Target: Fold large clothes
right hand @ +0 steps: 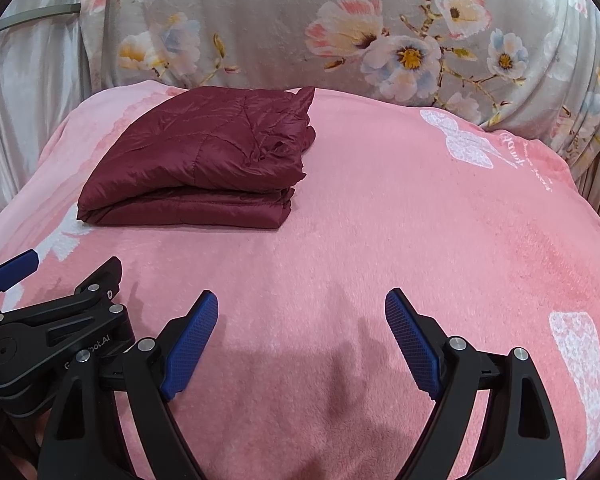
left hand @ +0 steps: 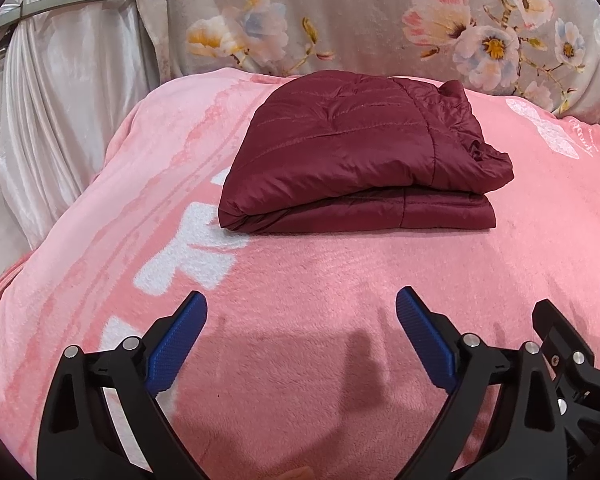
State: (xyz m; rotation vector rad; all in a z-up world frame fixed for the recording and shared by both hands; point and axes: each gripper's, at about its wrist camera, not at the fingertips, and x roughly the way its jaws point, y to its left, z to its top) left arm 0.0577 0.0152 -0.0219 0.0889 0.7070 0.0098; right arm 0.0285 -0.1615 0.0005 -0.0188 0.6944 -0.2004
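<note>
A maroon quilted puffer jacket (left hand: pixel 360 152) lies folded into a thick, roughly rectangular bundle on a pink fleece blanket (left hand: pixel 300 280) with white flower prints. Its long axis runs left to right across the blanket. The smooth rounded fold is at the left end. The looser, crumpled layers gather at the right end. The bundle sits toward the blanket's far edge, left of centre in the right wrist view (right hand: pixel 196 160). Behind the far edge rises a grey floral quilt (left hand: pixel 360 20), and silvery white satin fabric (left hand: pixel 60 100) hangs past the blanket's left edge.

The left gripper (left hand: pixel 302 316) hovers low over the near part of the blanket. Its blue-padded fingers are spread wide and grip nothing. The jacket lies well ahead of it, apart from the fingertips. Just beside it on the right, the right gripper (right hand: pixel 302 312) takes the same pose, level and aimed at the far edge, fingers spread wide with nothing between them. From here the jacket lies ahead and to the left.
</note>
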